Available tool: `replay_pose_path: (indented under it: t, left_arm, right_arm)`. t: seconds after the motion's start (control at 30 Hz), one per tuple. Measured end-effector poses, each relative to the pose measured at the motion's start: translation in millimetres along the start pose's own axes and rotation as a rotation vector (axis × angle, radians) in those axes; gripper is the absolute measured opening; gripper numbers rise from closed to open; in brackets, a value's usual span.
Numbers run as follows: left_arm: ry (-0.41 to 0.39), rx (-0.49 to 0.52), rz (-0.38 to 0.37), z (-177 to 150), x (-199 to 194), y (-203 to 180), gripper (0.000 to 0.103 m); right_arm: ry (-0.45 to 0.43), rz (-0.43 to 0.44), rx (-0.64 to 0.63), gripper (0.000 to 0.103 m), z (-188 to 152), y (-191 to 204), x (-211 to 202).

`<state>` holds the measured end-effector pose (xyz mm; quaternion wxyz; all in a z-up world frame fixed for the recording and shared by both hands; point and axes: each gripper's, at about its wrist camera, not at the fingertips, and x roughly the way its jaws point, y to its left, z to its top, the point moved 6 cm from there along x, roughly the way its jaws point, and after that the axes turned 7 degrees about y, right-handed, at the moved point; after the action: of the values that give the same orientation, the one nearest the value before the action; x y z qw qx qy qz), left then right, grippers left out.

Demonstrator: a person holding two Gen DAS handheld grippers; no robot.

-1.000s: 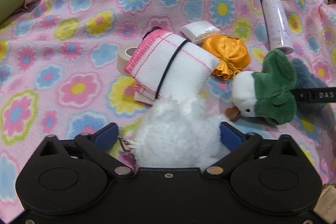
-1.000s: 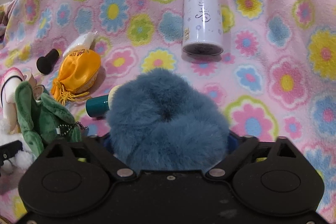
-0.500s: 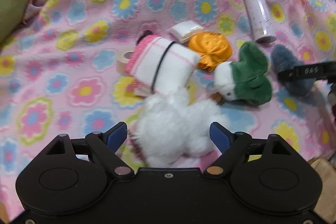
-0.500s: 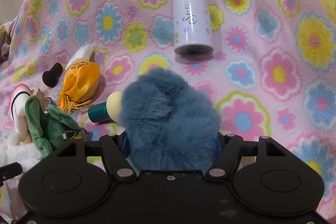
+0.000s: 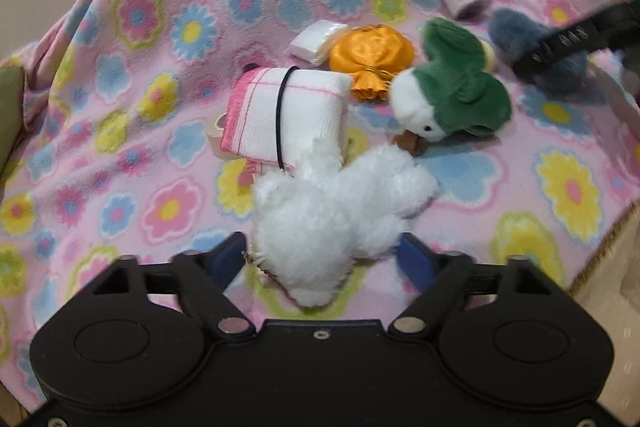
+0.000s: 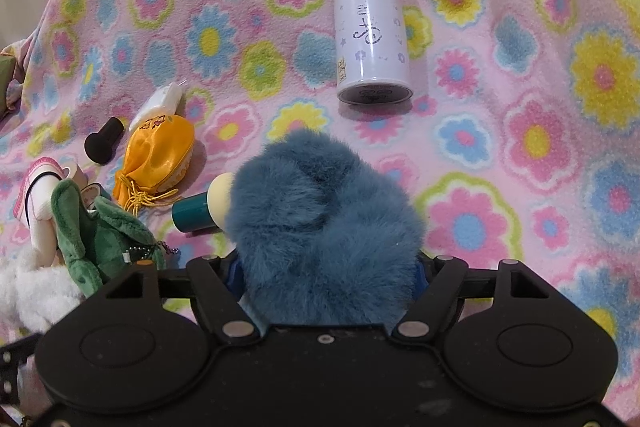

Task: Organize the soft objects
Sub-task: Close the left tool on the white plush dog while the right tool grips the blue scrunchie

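My left gripper (image 5: 322,257) is shut on a white fluffy plush (image 5: 336,215) and holds it just above the floral blanket (image 5: 160,27). My right gripper (image 6: 326,269) is shut on a blue furry plush (image 6: 320,227); that plush also shows in the left wrist view (image 5: 520,39). A green-and-white duck plush (image 5: 452,99) lies between them, also in the right wrist view (image 6: 100,239). A folded white towel with pink edge and a black band (image 5: 288,119) and an orange satin pouch (image 5: 370,61) lie beyond the white plush.
A lilac bottle (image 6: 370,23) lies on the blanket beyond the blue plush. A teal tube with a cream cap (image 6: 200,207), a black cylinder (image 6: 102,143), a white packet (image 5: 316,41) and a tape roll (image 5: 218,127) lie nearby. The blanket's edge (image 5: 600,239) drops at right.
My left gripper has closed on the white plush and pulled back with it. My right gripper has closed tighter on the blue plush and drawn back slightly.
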<state>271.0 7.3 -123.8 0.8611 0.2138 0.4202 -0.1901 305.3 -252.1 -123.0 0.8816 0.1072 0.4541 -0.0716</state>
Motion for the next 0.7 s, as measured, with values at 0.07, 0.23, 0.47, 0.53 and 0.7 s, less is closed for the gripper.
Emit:
replay_pose_path:
  t: [0.07,0.23,0.47,0.53,0.7]
  left_arm:
    - [0.015,-0.138,-0.011,0,5,13,0.06]
    - [0.019,-0.508,-0.09,-14,8,49,0.06]
    - [-0.059,-0.252,0.088,-9,-16,33,0.087]
    - [-0.094,-0.161,0.145,-6,-22,25,0.088]
    - [-0.128,0.188,0.247,1,-26,-7,0.09]
  right_arm:
    - [0.0,0.001,0.002,0.073,0,0,0]
    - [0.001,0.001,0.003,0.073,0,0,0]
    - [0.003,0.002,0.0,0.075,-1,0,0]
    - [0.004,-0.001,-0.004,0.075,-1,1,0]
    - [0.007,-0.002,-0.009,0.076,-1,1,1]
